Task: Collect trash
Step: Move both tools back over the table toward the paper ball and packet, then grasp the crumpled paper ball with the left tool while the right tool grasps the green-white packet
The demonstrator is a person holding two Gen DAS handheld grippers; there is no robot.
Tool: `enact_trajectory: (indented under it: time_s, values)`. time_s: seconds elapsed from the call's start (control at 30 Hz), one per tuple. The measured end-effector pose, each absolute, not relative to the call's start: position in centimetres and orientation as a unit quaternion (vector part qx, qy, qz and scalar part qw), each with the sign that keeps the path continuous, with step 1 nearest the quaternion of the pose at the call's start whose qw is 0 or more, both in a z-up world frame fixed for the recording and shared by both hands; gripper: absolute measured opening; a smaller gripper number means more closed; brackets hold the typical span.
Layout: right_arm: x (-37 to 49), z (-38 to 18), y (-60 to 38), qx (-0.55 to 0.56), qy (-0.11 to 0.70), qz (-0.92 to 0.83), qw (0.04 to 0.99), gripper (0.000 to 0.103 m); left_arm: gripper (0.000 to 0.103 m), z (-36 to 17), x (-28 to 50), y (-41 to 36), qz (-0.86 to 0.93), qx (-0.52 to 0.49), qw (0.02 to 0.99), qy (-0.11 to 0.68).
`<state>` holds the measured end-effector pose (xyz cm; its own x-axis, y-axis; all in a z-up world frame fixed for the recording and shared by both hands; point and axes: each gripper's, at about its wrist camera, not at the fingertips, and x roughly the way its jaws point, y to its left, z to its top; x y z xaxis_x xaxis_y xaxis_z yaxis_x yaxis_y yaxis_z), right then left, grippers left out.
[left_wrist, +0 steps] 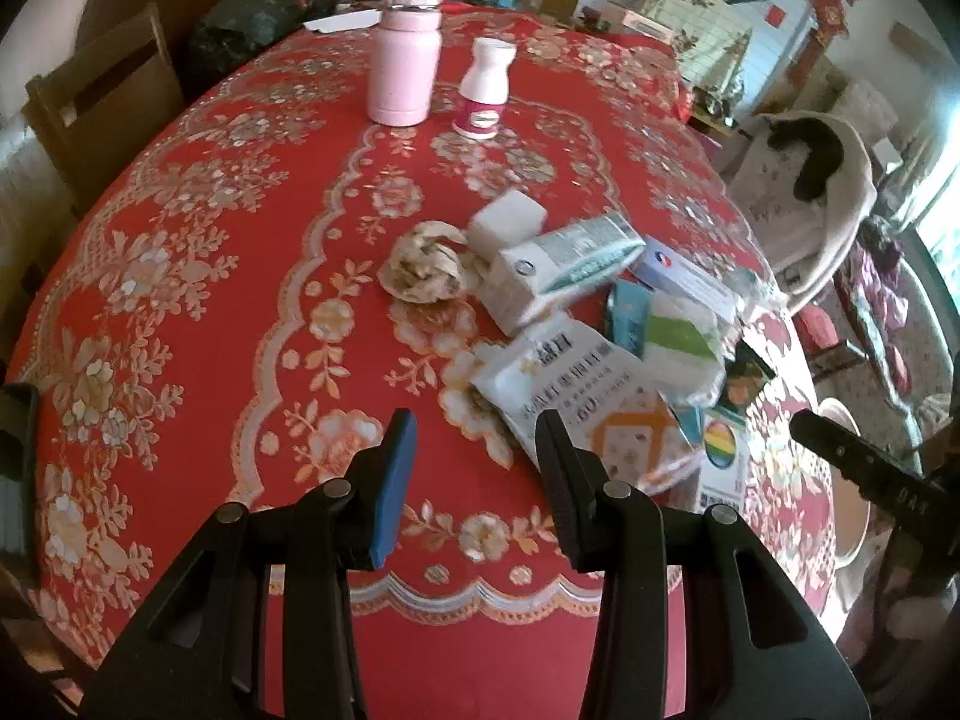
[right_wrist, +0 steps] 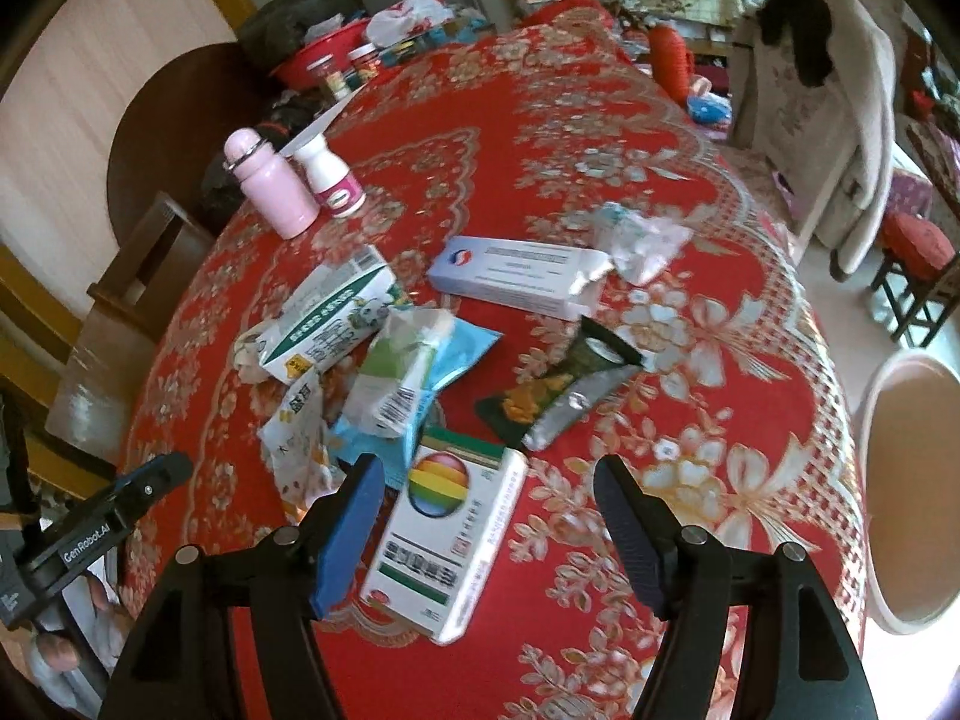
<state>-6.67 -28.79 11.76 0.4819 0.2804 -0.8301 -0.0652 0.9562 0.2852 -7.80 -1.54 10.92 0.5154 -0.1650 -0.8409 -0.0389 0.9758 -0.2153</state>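
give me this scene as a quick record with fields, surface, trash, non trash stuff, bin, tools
surface: round table with red floral tablecloth
trash: rainbow-print box nearest the right tool, white and blue carton, green and white carton, dark snack packet, crumpled paper ball, white printed bag
non trash: pink flask and white bottle, both upright, side by side at the far side
bin: pale pink tub past the table edge
left tool: open, empty, by the white bag
right tool: open, over the rainbow box, not gripping
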Motion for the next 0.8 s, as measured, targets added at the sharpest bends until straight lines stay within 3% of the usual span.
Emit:
enact_trajectory:
  time_s: [0.33,0.8]
  values:
    - [-2.8,10.7,-25.5,0.099,0.517,0.113,0.843,0.070,0.045,10.9,-3.0,0.7,-0.028,-0.118,0.864,0.488]
    - [0.8,7.9,-21.9,0.084,0.553,0.071,0.826,0.072,0.046,7.4,3.1,1.3,-0.049,-0.100,0.851,0.514]
